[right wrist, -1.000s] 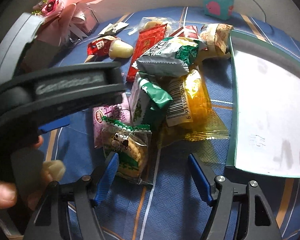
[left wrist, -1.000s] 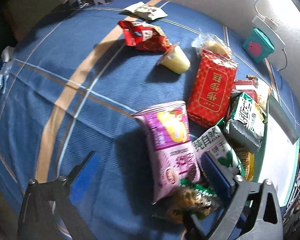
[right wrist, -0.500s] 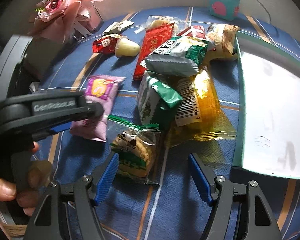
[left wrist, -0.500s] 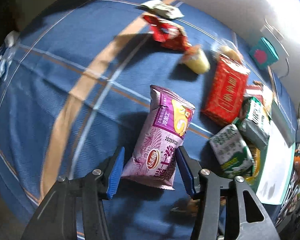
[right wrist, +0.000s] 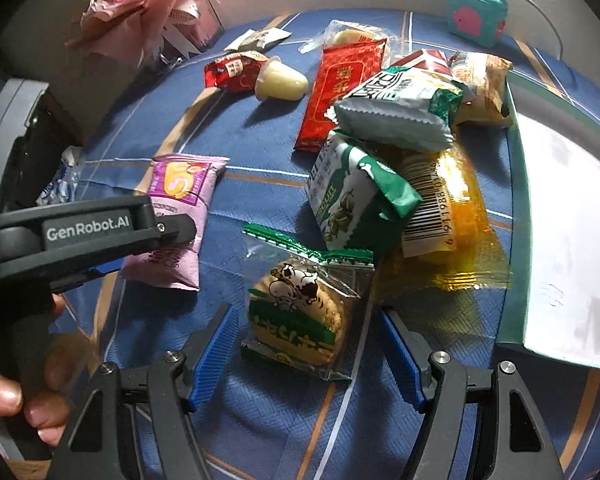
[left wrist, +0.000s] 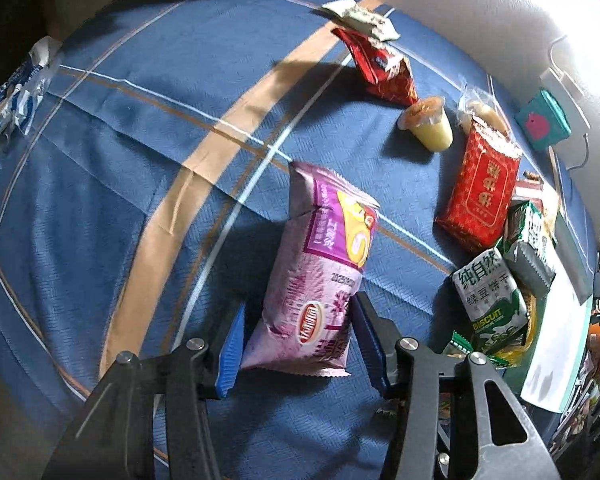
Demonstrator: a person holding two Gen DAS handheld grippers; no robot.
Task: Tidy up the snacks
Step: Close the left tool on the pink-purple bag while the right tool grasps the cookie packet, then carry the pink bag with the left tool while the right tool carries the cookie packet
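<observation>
A purple chip bag (left wrist: 320,272) lies lengthwise on the blue cloth, and my left gripper (left wrist: 298,340) is shut on its near end, blue pads pressing both sides. The same bag (right wrist: 180,208) shows in the right wrist view under the left gripper's black housing (right wrist: 84,232), held by a person's hand (right wrist: 4,396). My right gripper (right wrist: 308,346) is open. A clear biscuit packet with a cow picture (right wrist: 300,312) lies flat between its fingers with gaps on both sides. The snack pile (right wrist: 380,168) sits just beyond it.
A white tray with a teal rim (right wrist: 516,240) lies right of the pile. Farther back are a red pack (left wrist: 480,192), a jelly cup (left wrist: 428,126), a red pouch (left wrist: 384,68), a teal box (right wrist: 474,10) and a pink bouquet (right wrist: 152,4). Blue-white wrappers (left wrist: 8,92) lie at the left edge.
My left gripper went from wide open to shut on the purple bag and drew it left, away from the pile. My right gripper shifted slightly, so the cow packet sits between its fingers.
</observation>
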